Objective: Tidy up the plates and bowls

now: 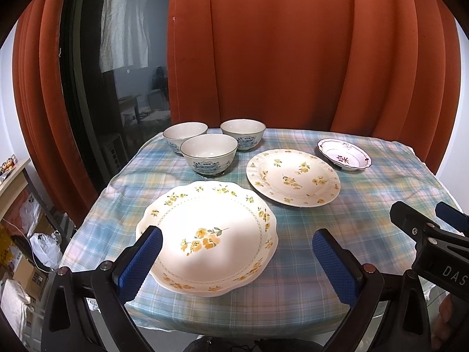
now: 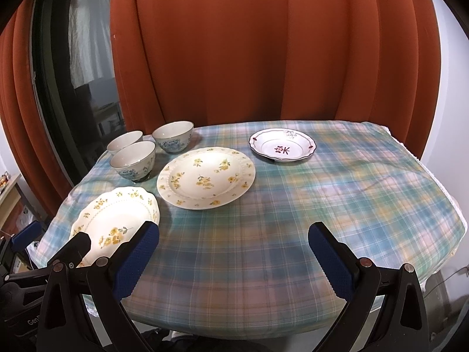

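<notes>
Lying on the checked cloth (image 2: 293,220) that covers the bench, the scalloped plate (image 1: 205,234) with yellow flowers fills the lower middle of the left wrist view and sits at the lower left of the right wrist view. A second round plate (image 1: 293,177) with scattered yellow flowers lies right of centre in the left view, apart from the first one. A small white dish (image 1: 344,154) with a dark red mark and a thin dark rim stands at the upper right of this view, near the far edge of the bench. Three bowls (image 1: 208,154) with blue patterns stand close together in the middle of the left view, behind the scalloped plate; from these views I cannot tell if they touch each other.

The left tool (image 1: 237,261) hangs over the near part of the scalloped plate with its two blue pads wide apart and nothing between them. One pad (image 1: 140,259) is in front of the plate's left rim; whether it touches the plate I cannot tell. The right tool (image 2: 234,259) is also spread wide and holds nothing; between its pads only bare cloth shows, in the lower centre of its view. Its black body also appears at the right edge of the left view.

Behind the bench, orange curtains (image 2: 249,44) fill the upper part of both views, and a dark glass door (image 1: 117,73) stands at the upper left. Bags and boxes (image 1: 29,249) lie on the floor at the lower left of the left view.
</notes>
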Tool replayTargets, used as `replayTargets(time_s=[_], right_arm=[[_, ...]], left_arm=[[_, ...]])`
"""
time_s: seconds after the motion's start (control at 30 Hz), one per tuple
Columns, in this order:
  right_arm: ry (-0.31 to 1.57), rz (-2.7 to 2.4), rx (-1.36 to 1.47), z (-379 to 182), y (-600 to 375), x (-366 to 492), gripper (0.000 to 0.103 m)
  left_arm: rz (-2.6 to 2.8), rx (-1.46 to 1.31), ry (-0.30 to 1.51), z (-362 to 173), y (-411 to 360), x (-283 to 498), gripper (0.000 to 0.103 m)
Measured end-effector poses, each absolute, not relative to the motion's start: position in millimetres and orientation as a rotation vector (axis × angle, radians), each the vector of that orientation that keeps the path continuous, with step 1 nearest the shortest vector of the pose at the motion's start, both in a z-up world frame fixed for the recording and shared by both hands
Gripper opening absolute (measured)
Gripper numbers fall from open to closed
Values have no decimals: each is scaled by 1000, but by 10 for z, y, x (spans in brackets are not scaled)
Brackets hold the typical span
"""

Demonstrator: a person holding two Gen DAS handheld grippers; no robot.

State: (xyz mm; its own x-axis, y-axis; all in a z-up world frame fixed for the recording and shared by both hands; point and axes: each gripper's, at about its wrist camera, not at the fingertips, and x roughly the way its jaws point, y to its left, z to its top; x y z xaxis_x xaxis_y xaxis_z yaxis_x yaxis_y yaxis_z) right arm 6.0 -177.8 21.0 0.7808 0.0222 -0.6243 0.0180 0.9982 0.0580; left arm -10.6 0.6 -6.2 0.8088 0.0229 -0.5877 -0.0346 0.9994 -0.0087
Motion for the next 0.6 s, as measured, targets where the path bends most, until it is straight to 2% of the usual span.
replayTargets(time_s=[0.6], right_arm=[[703,10,56,178,-1594,254,103]], left_arm=[[15,0,678,-128,197,155,103]])
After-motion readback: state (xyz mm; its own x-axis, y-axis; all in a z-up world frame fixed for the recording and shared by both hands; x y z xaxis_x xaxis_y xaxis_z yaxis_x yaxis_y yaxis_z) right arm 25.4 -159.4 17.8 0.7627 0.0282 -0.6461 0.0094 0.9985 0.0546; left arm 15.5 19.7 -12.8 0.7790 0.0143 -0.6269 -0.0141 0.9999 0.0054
